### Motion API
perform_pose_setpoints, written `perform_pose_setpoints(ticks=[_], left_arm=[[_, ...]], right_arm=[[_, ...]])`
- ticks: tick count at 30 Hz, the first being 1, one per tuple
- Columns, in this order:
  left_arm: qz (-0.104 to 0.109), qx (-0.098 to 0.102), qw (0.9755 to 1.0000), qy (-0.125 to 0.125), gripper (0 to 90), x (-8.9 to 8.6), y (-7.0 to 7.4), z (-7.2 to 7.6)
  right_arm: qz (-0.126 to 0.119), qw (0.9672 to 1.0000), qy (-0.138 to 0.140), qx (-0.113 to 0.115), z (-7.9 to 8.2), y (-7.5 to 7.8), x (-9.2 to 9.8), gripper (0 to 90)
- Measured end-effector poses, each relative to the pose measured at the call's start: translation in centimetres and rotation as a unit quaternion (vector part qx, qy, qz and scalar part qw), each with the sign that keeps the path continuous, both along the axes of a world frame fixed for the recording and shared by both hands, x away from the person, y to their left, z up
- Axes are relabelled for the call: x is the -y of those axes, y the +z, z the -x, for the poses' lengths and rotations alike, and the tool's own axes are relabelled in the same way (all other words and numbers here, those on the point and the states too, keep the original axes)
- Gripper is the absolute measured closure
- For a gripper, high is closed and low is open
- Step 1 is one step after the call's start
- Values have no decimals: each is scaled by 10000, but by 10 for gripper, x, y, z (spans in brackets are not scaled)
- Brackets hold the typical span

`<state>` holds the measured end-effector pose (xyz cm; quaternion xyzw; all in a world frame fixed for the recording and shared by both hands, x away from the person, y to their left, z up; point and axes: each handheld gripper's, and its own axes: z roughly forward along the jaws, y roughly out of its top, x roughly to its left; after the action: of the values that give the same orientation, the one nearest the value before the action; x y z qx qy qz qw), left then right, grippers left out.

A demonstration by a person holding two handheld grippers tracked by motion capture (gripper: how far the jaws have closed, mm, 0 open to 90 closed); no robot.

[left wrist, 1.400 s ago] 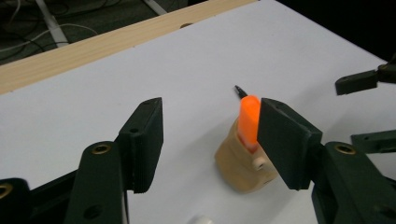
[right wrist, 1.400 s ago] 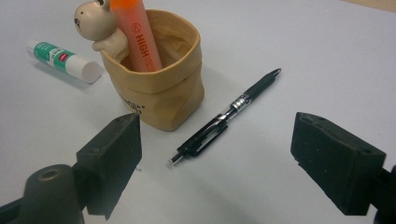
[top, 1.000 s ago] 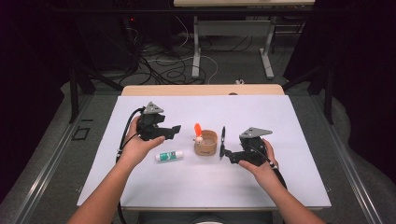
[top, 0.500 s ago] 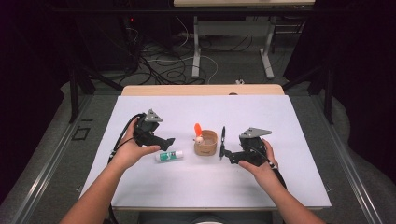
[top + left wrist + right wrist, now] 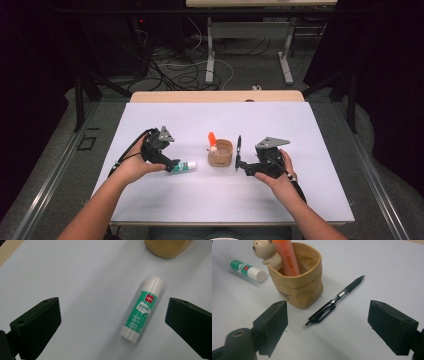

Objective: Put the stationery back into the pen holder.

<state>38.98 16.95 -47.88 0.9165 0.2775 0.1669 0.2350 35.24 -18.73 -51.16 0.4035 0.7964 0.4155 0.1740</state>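
A green and white glue stick (image 5: 141,310) lies flat on the white table, left of a tan paper-bag cup (image 5: 220,154). My left gripper (image 5: 113,312) hovers right over the glue stick (image 5: 184,166), its jaws having just been opening; the stick sits between them, nearer the right one, untouched. The cup (image 5: 299,287) holds an orange highlighter (image 5: 287,257) and carries a small bear figure (image 5: 265,251) on its rim. A black pen (image 5: 337,298) lies beside the cup. My right gripper (image 5: 328,310) stands open, with the pen's near end between its jaws and apart from both.
A white sheet (image 5: 300,130) covers the table, with a wooden edge (image 5: 215,96) at the far side. Beyond it are table legs and loose cables on the floor. Bare sheet lies in front of and behind the objects.
My left gripper has come down and a little toward the glue stick, now low over it. The right gripper, pen and cup have stayed put.
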Motion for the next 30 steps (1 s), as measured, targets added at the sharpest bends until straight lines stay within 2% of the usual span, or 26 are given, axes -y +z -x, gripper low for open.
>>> perform_pose_setpoints(ticks=[3,7,9,12,13,17,22,28,30], left_arm=[[-161,-65,9997,-157,4,1,-2,-1],[-341,-210,9989,-240,8,2,-6,-2],[-440,-254,9983,-276,14,3,-8,-3],[-576,-293,9973,-345,26,6,-12,-3],[-598,-300,9971,-357,26,7,-13,-3],[-683,-351,9961,-432,58,10,-19,-3],[-815,-435,9943,-525,92,12,-28,-2],[-986,-496,9921,-599,163,14,-35,0],[-1038,-517,9913,-627,176,16,-38,1]], right_arm=[[26,10000,6,-54,0,1,0,161],[29,10000,13,-35,0,0,0,161],[-60,10000,9,12,0,-1,0,161],[-27,10000,-13,-22,0,0,1,161],[-67,10000,4,8,0,0,0,161],[23,10000,11,-29,0,0,0,161],[-51,10000,16,20,-1,-1,1,161],[101,9999,32,-64,-1,0,1,161],[67,10000,16,-7,-1,-1,1,161]])
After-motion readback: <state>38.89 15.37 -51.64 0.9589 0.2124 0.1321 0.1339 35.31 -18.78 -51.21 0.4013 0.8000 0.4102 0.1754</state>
